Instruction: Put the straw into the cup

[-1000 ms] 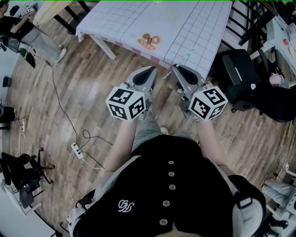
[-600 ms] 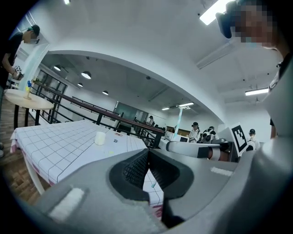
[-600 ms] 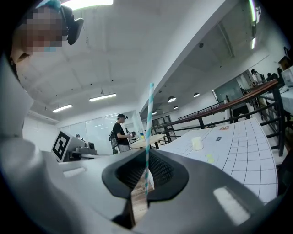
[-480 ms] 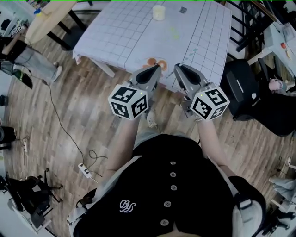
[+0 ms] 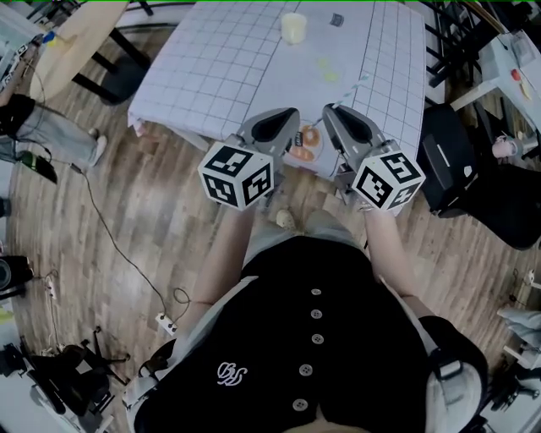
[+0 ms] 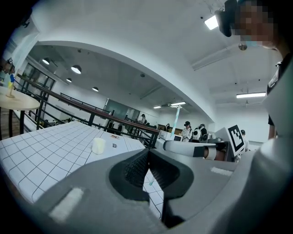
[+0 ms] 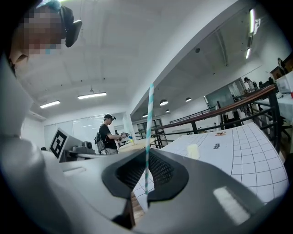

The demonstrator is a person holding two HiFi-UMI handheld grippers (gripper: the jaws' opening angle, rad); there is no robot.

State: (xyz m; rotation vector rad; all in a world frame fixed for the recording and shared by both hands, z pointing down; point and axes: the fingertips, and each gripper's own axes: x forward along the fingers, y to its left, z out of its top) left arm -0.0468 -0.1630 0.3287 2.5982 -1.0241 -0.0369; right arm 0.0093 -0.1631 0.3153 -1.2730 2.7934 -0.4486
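Right gripper [image 7: 147, 153] pinches straw [image 7: 149, 119], faint from above.

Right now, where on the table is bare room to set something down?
The white checked tablecloth lies bare left of the small cream cup, out to its left edge. Only the far edge is busier: the cup and a small dark object.

1. White with teal stripes on the straw [image 7: 149, 132].
2. Pale cream on the cup [image 5: 293, 27].
3. White with a dark grid across the tabletop [image 5: 211, 76].
4. Grey on the left gripper [image 5: 283, 125] and right gripper [image 5: 342, 125], black-and-white markers on both.
5. Brown planks over the floor [image 5: 127, 211].
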